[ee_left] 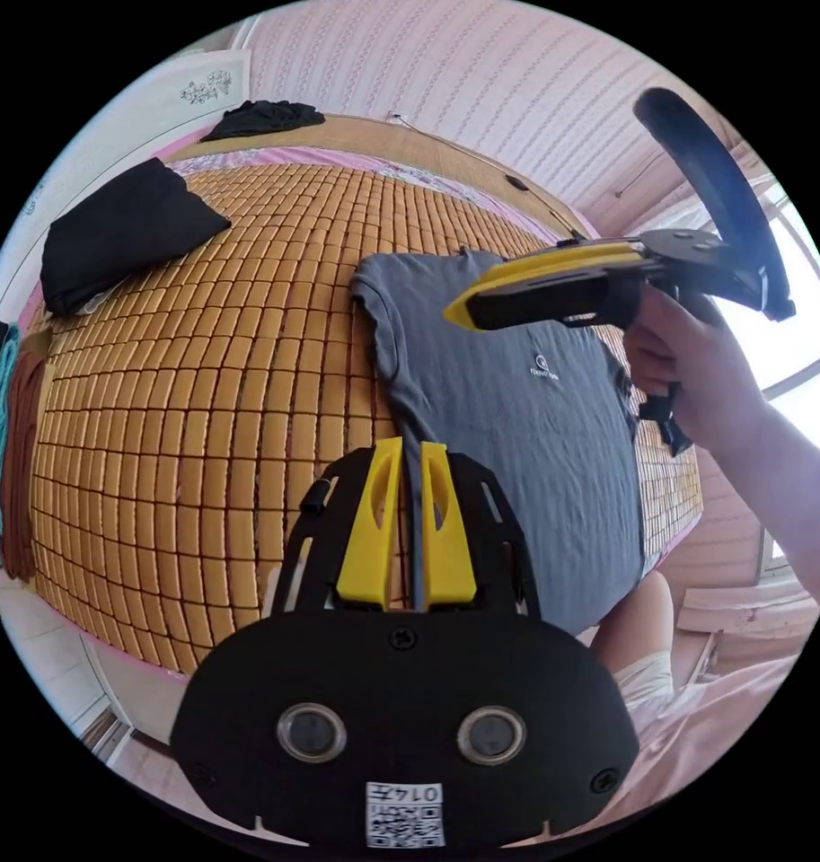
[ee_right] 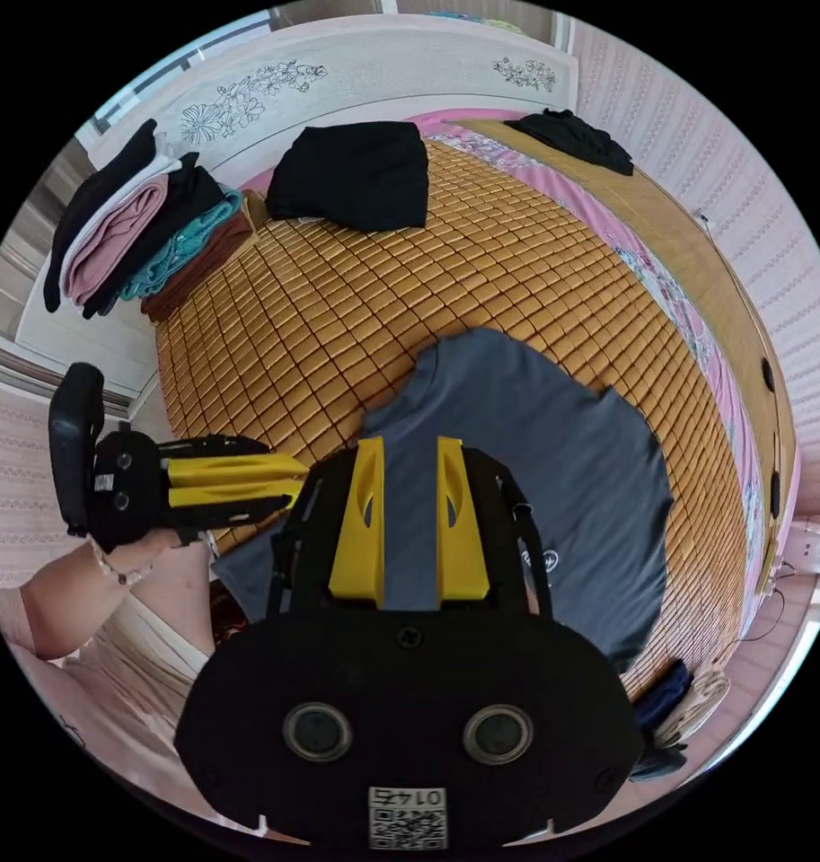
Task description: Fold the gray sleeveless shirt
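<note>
The gray sleeveless shirt (ee_left: 517, 431) (ee_right: 562, 467) lies spread out, front side up, on a bamboo mat (ee_left: 203, 404) (ee_right: 338, 305). My left gripper (ee_left: 411, 449) sits at the shirt's side edge, its yellow jaws nearly together with a strip of gray fabric between them. In the right gripper view, the left gripper (ee_right: 295, 478) comes in from the left, held by a hand. My right gripper (ee_right: 410, 444) hovers over the shirt's middle with its jaws apart and nothing in them. In the left gripper view, the right gripper (ee_left: 454, 312) is above the shirt's chest.
A folded black garment (ee_left: 122, 229) (ee_right: 356, 175) lies on the far part of the mat, and another black one (ee_left: 261, 117) (ee_right: 576, 135) by the wall. A stack of folded clothes (ee_right: 149, 238) sits at the mat's corner. The person stands at the mat's near edge.
</note>
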A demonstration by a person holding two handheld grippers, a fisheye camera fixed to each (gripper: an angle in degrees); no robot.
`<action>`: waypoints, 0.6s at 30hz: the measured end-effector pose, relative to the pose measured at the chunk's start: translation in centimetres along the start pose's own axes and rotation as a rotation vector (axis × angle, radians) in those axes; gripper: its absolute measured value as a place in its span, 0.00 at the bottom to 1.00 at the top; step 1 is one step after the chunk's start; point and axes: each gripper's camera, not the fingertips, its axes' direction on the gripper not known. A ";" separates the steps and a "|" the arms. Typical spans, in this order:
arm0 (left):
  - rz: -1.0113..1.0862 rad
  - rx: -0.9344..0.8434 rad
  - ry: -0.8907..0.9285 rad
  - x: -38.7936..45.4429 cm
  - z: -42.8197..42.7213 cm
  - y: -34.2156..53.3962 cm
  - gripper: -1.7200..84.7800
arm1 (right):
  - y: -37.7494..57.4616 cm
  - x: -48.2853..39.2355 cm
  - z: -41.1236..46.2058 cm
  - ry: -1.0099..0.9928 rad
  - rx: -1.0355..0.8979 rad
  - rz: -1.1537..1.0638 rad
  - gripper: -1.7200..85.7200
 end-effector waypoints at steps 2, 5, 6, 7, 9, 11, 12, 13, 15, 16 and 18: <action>-0.043 0.016 0.004 -1.2 1.0 -1.8 0.08 | -3.2 -1.0 1.8 0.024 -0.017 -0.007 0.12; -0.069 0.012 -0.012 -2.4 2.5 -3.3 0.08 | -6.3 -2.1 5.4 0.078 -0.058 -0.003 0.12; -0.069 0.005 -0.016 -2.6 2.8 -3.6 0.08 | -7.0 -2.2 6.8 0.101 -0.082 0.001 0.11; -0.075 -0.002 -0.017 -3.0 3.5 -3.9 0.08 | -7.3 -2.2 7.5 0.110 -0.096 0.003 0.11; -0.082 -0.018 -0.001 -3.7 4.5 -4.1 0.07 | -7.6 -1.8 8.6 0.119 -0.097 0.024 0.06; -0.074 0.000 0.041 -4.4 4.8 -3.8 0.06 | -7.7 -1.4 7.5 0.072 -0.037 0.045 0.04; -0.073 0.000 0.043 -4.5 4.8 -3.7 0.05 | -7.7 -1.1 6.6 0.018 0.002 0.062 0.03; -0.073 0.010 0.036 -4.6 4.6 -3.4 0.05 | -7.6 -0.9 6.1 -0.004 0.026 0.074 0.03; -0.077 0.041 0.028 -4.7 3.9 -3.0 0.04 | -7.6 -0.6 5.3 -0.083 0.071 0.097 0.03; -0.090 0.044 0.031 -4.9 3.8 -2.8 0.04 | -7.8 -0.7 5.5 -0.092 0.062 0.094 0.03; -0.103 0.004 0.006 -5.0 4.6 -2.8 0.04 | -8.3 -1.3 6.9 -0.091 -0.044 0.059 0.07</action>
